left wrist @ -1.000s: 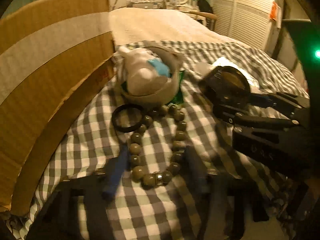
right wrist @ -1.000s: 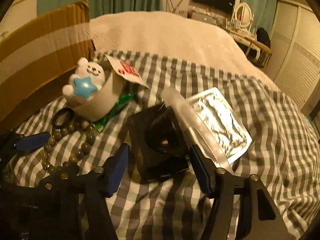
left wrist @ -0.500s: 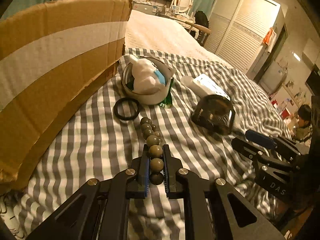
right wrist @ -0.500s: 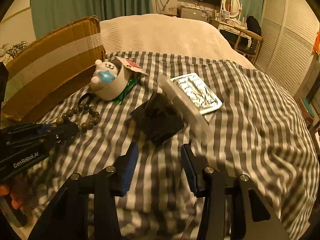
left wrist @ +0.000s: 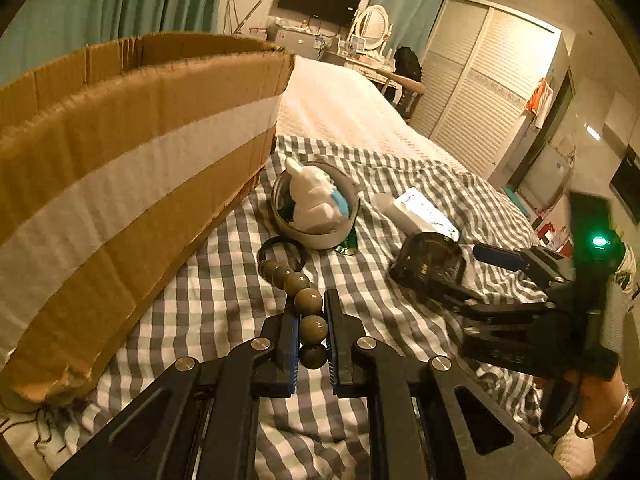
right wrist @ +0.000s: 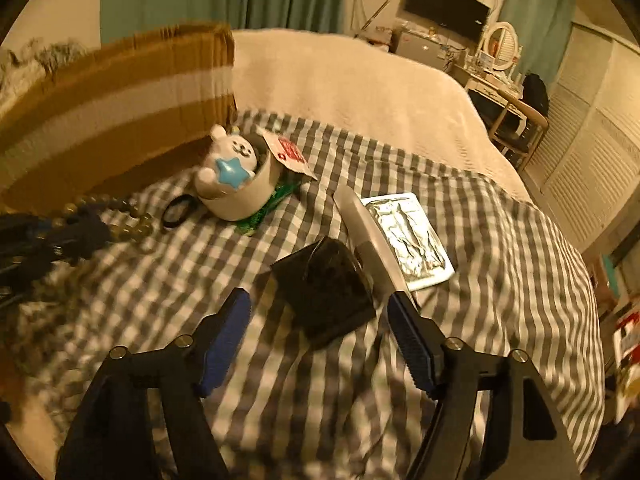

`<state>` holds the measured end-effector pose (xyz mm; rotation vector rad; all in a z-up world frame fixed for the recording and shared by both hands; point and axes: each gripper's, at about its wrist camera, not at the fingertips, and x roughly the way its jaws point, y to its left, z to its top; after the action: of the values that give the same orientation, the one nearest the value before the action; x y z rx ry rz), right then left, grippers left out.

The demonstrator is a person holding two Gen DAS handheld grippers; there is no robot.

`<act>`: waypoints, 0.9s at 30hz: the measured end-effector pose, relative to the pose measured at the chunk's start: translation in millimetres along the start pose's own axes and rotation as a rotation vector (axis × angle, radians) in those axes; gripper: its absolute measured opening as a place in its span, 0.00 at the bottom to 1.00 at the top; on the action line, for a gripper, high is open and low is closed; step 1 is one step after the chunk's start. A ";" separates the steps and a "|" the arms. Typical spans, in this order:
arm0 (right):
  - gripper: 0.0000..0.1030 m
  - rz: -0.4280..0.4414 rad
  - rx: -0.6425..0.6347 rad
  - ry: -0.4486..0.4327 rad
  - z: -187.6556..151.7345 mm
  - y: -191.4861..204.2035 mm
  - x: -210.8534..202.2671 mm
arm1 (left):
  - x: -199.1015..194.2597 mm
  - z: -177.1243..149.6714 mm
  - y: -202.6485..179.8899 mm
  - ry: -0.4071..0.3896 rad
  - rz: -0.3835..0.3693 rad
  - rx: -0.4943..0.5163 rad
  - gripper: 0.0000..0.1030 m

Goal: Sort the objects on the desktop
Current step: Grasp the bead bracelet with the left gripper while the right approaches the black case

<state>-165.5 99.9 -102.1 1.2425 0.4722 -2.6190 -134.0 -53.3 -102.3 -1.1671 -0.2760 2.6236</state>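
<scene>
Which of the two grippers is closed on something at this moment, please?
The left gripper: its pads clamp the bead string, while the right gripper is opening with nothing between its jaws.

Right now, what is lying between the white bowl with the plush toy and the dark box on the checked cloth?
In the right wrist view, a green packet pokes from under the bowl; beyond it, only bare checked cloth reaches the dark box.

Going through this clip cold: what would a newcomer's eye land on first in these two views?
First, the string of olive beads pinched between the shut pads of the left gripper, trailing toward the black ring on the checked cloth. Next, the big cardboard box with its pale tape band at the left. Then the white bear toy with a blue star, sitting in a bowl beside the box, while the right gripper is opening, nothing pressed between its pads.
</scene>
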 end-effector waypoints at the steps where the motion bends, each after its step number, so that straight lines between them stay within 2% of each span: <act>1: 0.76 -0.019 -0.003 0.023 0.9 0.9 10.4 | 5.2 0.8 1.2 0.004 0.001 -0.002 0.10; 4: 0.76 0.028 0.029 0.070 -2.4 2.2 38.8 | 17.9 3.7 3.7 0.014 -0.004 -0.003 0.10; 7: 0.71 0.061 0.091 0.054 -12.9 0.4 51.6 | 24.9 5.9 7.8 0.014 -0.001 -0.007 0.10; 9: 0.50 0.075 0.116 0.010 -18.2 -2.5 44.8 | 26.3 6.5 8.7 0.009 0.000 -0.007 0.10; 16: 0.50 0.118 0.152 -0.092 -26.5 -13.5 6.6 | 12.4 8.5 -1.9 -0.031 0.015 0.020 0.10; 20: 0.50 0.147 0.206 -0.151 -27.1 -20.7 -24.1 | -6.3 9.6 -13.3 -0.086 0.013 0.043 0.10; 27: 0.50 0.171 0.245 -0.204 -38.6 -10.4 -84.0 | -46.0 20.6 -32.2 -0.158 -0.037 0.063 0.10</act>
<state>-88.7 127.8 -57.5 1.0103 0.0085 -2.6748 -114.8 -38.3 -47.7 -0.9280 -0.2411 2.6749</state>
